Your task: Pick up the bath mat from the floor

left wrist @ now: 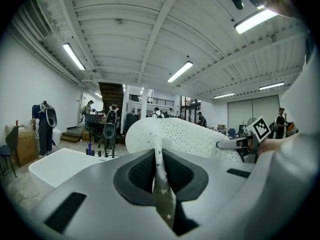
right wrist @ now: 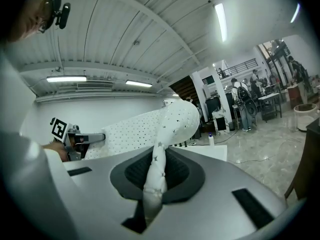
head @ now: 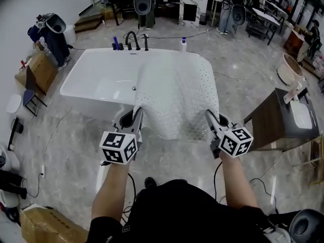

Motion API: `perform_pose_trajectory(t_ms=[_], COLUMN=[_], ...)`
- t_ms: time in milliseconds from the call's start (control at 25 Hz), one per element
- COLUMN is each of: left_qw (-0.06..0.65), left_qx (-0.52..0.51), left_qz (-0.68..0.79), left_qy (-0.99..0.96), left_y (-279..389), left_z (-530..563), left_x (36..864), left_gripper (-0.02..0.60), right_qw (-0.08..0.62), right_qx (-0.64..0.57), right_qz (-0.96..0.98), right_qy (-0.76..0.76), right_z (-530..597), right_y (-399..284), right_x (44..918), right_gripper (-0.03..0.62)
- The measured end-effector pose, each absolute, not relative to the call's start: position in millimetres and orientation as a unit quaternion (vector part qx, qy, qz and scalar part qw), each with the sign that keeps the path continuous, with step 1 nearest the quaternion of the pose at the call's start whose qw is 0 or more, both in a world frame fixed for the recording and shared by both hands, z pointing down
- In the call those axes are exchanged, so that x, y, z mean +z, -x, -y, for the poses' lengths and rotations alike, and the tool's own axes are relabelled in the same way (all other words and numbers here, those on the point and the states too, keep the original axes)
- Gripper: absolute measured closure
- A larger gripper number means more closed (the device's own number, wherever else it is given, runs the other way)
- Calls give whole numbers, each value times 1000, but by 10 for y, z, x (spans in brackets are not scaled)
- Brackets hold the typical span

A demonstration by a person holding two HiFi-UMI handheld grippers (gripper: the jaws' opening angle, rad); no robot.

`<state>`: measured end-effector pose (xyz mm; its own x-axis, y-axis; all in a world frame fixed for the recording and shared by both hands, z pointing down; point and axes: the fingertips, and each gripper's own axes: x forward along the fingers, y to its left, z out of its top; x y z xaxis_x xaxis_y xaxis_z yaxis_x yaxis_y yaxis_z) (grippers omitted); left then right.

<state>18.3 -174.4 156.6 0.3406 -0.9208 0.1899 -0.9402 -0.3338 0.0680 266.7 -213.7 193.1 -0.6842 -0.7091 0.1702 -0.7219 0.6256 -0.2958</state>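
Seen from above, a person is holding a white bath mat (head: 174,97) up off the marbled grey floor (head: 76,135), with one near corner in each tool. The left gripper (head: 135,116) is pinching the mat's near left corner, its jaws pressed together on a thin fold of the material. The right gripper (head: 210,118) is doing the same on the near right corner (each gripper's own view is showing the fold standing edge-on between the dark pads). The mat, dotted all over with small holes, is stretching between the two grippers and arching up and away ahead of them. Both grippers are pointing forward, close to level, and are sitting well apart with the width of the mat between them. The person's bare forearms (head: 114,189) are reaching out behind them. Ahead of the grippers and beyond the mat, a white bathtub (head: 96,80) is standing on the floor, with more of it showing ahead of the left gripper. Black taps (head: 132,39) are rising at the tub's far rim, and a small white bottle (head: 183,44) is standing at that rim, on the right gripper's side of the taps. Off to the outer side of the right gripper, a dark cabinet (head: 276,120) is standing on the floor.
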Motion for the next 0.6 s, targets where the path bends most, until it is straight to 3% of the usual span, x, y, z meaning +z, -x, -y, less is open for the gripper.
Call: perform_pose_trajectory(t_ms=[320, 600], left_qw=[26, 78], left_qx=[72, 49], left_qz=[596, 604], left_qy=[-799, -792], left_y=[7, 171], left_z=[1650, 1618], left_x=[1504, 1701], left_gripper=[546, 546], right_qw=[17, 26], right_qx=[163, 159], right_qz=[899, 898], right_qy=[-406, -409], right_z=[2022, 1924], right_y=[-2457, -2333], right_x=[1819, 1861], right_gripper=[557, 557])
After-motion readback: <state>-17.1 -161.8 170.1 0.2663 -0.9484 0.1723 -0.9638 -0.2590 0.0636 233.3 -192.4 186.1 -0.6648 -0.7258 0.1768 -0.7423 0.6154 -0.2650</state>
